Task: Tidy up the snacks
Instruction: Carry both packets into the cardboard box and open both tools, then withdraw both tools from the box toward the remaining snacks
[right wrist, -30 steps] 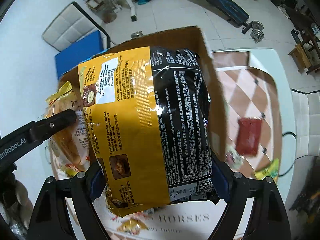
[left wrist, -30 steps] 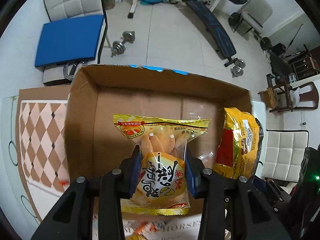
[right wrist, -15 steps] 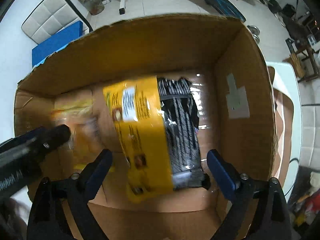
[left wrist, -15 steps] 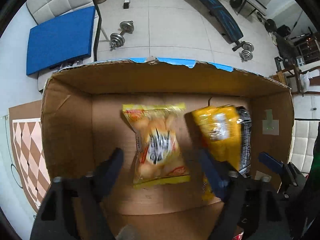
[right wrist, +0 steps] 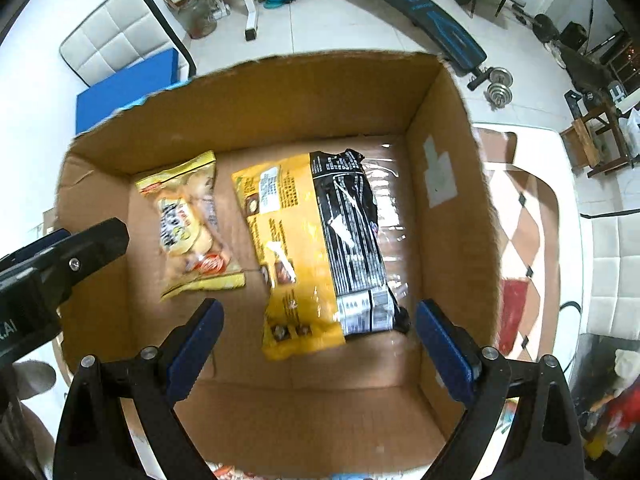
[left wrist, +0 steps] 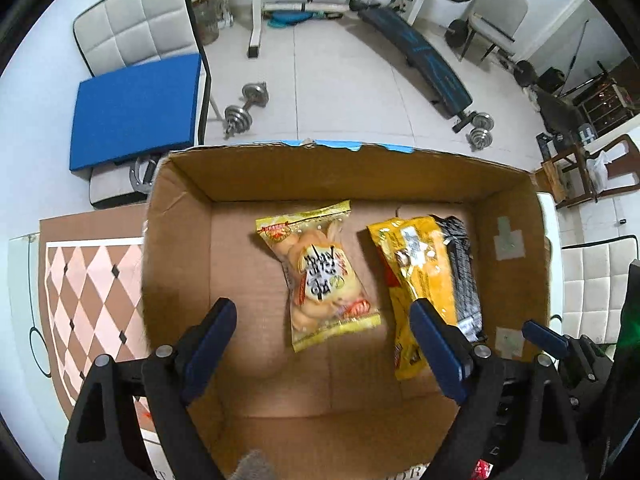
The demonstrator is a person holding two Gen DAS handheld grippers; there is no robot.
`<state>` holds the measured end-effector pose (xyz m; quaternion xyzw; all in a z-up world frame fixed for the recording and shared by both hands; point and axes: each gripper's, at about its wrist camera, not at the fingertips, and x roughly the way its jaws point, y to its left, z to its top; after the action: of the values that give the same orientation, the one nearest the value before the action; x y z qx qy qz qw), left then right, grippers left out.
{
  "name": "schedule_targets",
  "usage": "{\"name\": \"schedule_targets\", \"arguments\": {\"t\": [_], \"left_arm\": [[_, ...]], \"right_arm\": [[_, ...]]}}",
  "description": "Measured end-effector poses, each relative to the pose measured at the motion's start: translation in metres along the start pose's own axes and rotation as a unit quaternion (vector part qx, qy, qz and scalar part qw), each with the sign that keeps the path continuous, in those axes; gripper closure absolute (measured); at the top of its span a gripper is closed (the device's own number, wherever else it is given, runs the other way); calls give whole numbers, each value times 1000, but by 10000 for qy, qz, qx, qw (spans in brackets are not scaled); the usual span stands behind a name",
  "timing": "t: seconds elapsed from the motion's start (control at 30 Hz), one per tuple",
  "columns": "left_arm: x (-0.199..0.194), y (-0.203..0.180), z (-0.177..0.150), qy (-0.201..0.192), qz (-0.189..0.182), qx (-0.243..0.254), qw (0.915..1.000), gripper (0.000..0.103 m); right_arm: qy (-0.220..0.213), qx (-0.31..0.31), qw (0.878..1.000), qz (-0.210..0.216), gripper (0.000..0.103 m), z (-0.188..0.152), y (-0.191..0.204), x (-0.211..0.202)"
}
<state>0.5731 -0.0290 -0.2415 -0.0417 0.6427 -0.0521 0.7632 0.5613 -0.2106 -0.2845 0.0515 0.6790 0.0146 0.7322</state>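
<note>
Left wrist: left gripper (left wrist: 322, 334) points down over cardboard box (left wrist: 360, 176), jaws spread.

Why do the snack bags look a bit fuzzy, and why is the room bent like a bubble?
Left wrist view: the writing on the small yellow snack bag is smeared by slight motion blur, and the fisheye lens curves the cardboard box and floor, with dark corners. Right wrist view: the yellow-and-black packet is soft too, with white glare streaks on its shiny wrapper.
</note>
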Motion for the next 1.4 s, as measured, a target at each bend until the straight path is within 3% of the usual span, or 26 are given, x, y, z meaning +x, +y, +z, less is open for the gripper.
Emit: {"name": "schedule_targets", "arguments": {"t": [0.1,0.47,0.67,0.9,1.1,1.27,1.4], "left_arm": [[-19,1,-16,-146,-103,-34,9998,14],[-84,-13,-93,-969,307,-81,9948,14],[-116,-17,-126,-1159,241,-223,9927,14],[-151,-13,-160,-1388,198,-429,9892,14],[-138,19,-196,-1132,595,-838,9882,14],[-92,56,-228,-468,799,-1320,9869,14],[-53,82,-255,9,977,-1578,9826,14]], "right_arm": [[-180,-35,9998,45,5,-23,1,-23],[-849,-221,9961,0,4,-97,-9,-99],[-1108,-296,9934,-10,4,-129,-17,-133],[-1289,-322,9908,265,4,-164,-22,-171],[-772,-137,9944,707,4,-192,-18,-143],[410,82,9945,958,4,-209,-6,-57],[1219,637,9828,1232,5,-222,-1,13]]}}
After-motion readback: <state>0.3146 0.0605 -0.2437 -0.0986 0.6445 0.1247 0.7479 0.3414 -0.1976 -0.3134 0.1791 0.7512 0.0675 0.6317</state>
